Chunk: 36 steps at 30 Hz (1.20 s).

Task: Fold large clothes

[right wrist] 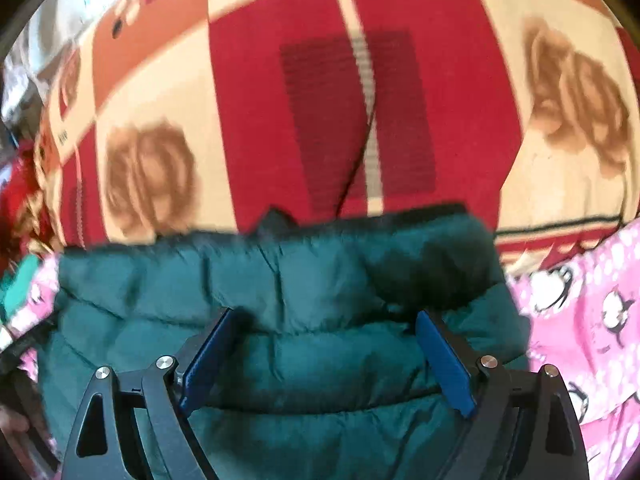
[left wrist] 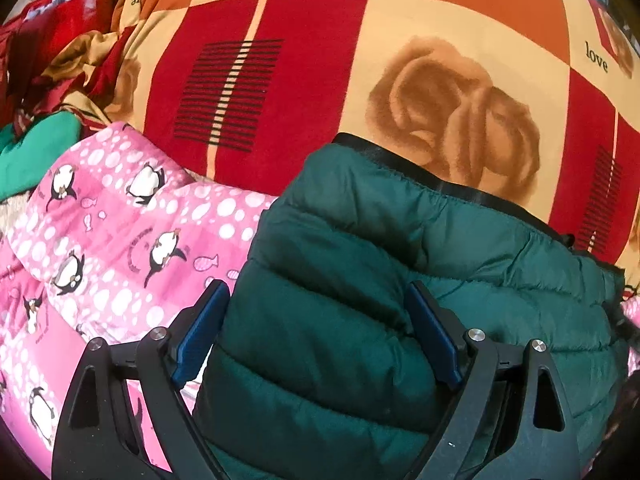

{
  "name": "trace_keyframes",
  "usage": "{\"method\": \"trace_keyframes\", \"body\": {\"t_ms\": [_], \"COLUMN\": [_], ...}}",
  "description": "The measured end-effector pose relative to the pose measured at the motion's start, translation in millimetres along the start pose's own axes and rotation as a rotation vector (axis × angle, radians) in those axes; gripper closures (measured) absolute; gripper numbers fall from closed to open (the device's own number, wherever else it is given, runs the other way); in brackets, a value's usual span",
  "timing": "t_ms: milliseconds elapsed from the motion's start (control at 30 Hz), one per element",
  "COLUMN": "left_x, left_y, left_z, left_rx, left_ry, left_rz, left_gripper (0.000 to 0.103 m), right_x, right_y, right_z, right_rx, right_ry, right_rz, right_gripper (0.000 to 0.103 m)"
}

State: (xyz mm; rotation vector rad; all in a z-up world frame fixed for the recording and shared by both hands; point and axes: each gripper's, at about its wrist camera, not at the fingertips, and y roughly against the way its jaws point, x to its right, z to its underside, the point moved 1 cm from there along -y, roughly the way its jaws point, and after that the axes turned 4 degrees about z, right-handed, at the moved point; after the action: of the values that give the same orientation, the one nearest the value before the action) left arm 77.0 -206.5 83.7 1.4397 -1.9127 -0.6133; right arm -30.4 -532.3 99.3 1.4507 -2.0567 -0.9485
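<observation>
Jaws of the left gripper [left wrist: 316, 312] stand apart over the green jacket [left wrist: 400, 280] at lower centre; those of the right gripper [right wrist: 324, 338] likewise gape above it. The jacket lies on a pink penguin quilt [left wrist: 112, 248] and a bedspread [left wrist: 304, 80]. Crumpled red cloth [left wrist: 60, 28] sits upper left.

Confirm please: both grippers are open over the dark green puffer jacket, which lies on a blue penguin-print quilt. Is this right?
Not quite. The penguin-print quilt is pink, not blue, as the left wrist view shows. The rest holds: the left gripper and right gripper are open over the dark green puffer jacket.
</observation>
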Motion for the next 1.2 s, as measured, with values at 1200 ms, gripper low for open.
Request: {"method": "trace_keyframes", "body": {"t_ms": [1200], "left_x": [9], "left_y": [56], "left_z": [32], "left_rx": [0.078], "left_ry": [-0.089], "left_rz": [-0.043], "left_gripper": [0.014], "right_x": [5], "right_y": [70], "right_z": [36], "right_rx": [0.075], "right_ry": [0.003], "right_rz": [-0.004], "right_gripper": [0.011]}}
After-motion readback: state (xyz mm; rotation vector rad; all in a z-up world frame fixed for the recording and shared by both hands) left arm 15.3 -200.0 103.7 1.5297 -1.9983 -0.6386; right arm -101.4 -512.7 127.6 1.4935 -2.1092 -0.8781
